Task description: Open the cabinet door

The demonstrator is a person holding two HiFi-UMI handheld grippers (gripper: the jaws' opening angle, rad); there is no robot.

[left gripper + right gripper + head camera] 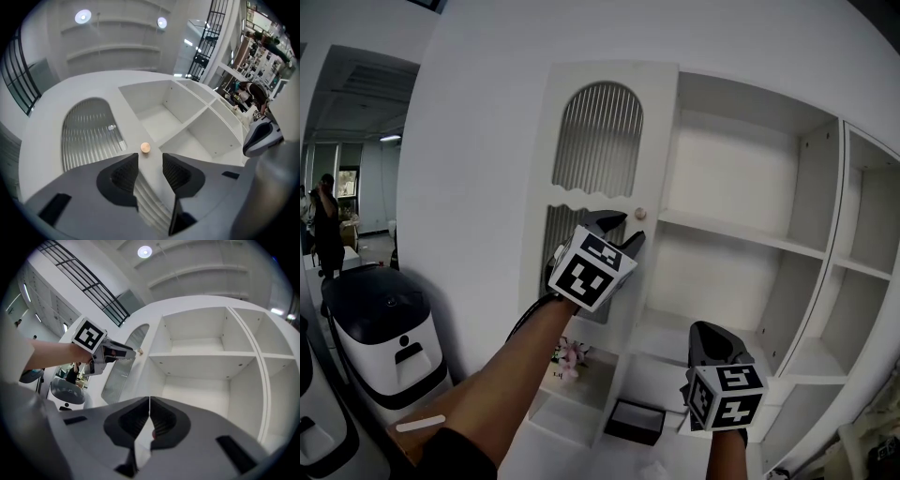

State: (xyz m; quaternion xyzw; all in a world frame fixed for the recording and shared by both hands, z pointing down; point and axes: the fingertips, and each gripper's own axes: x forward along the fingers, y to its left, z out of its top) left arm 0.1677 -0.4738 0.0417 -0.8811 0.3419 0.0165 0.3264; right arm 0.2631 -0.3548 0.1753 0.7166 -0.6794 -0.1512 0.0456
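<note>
Head view, nearest stuff first: the right gripper point(712, 336) sits down at 5 o'clock, held low in front of the lower shelves. In the right gripper view point(149, 399) its jaws are pressed together with nothing between them.

A bit further out, near the middle of the head view, the left gripper point(623, 232) is raised on an outstretched arm and pointing at the cabinet door point(591, 199). In the left gripper view point(150, 159) the jaws are spread wide and empty. The small round wooden knob point(145, 147) sits just past the gap between the tips, not touching either one. From the head it's at about 1 o'clock of the tips point(640, 214).

The door itself is white with an arched ribbed panel up top and another ribbed panel below. It's on the left column of the cabinet, and I can't really tell if it's cracked open at all. At 3 o'clock of it are bare white open shelves point(741, 236). Under the door there are some pink flowers point(572, 356) and a black box point(633, 420).

Off at 8 o'clock is a white-and-black machine point(384, 328), and way back at 9 o'clock a person point(323, 220) is standing.
</note>
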